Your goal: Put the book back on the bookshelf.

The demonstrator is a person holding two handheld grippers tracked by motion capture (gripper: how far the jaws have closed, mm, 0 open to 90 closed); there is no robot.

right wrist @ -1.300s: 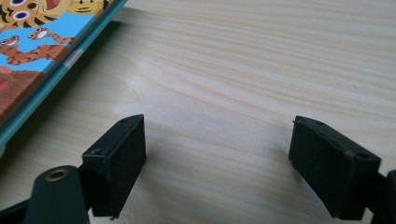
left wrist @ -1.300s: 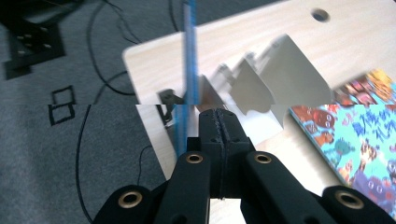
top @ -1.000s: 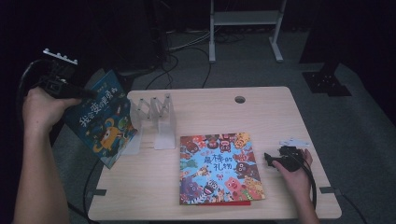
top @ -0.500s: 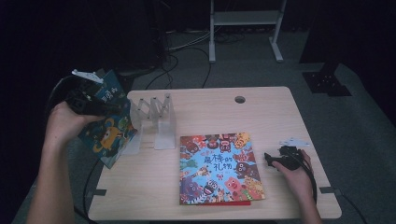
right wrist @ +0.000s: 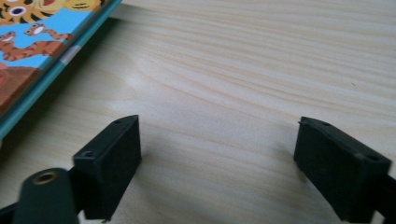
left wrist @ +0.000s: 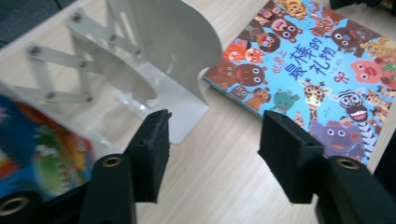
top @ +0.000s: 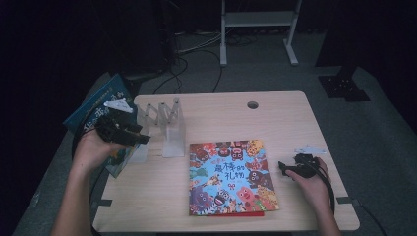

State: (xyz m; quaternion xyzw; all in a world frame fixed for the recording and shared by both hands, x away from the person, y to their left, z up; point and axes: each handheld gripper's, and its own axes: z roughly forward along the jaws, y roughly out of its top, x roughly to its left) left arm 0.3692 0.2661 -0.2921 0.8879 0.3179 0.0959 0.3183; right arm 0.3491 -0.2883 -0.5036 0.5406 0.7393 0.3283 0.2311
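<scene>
A blue picture book stands tilted at the left end of a clear folding book rack. My left gripper is just in front of it. Its jaws have just been opening, with nothing between them. In the left gripper view the open left gripper hovers over bare table beside the rack, and the blue book sits at the left edge. A colourful animal book lies flat at mid-table. My right gripper rests beside its right edge. Its jaws have just been opening over bare wood.
The wooden table has a cable hole near its far edge. A white metal stand and cables lie on the dark floor beyond. A red book edge peeks out under the animal book.
My left hand has come down and to the right, and its jaws have let go of the blue book, which now leans at the rack. The right hand has stayed put.
</scene>
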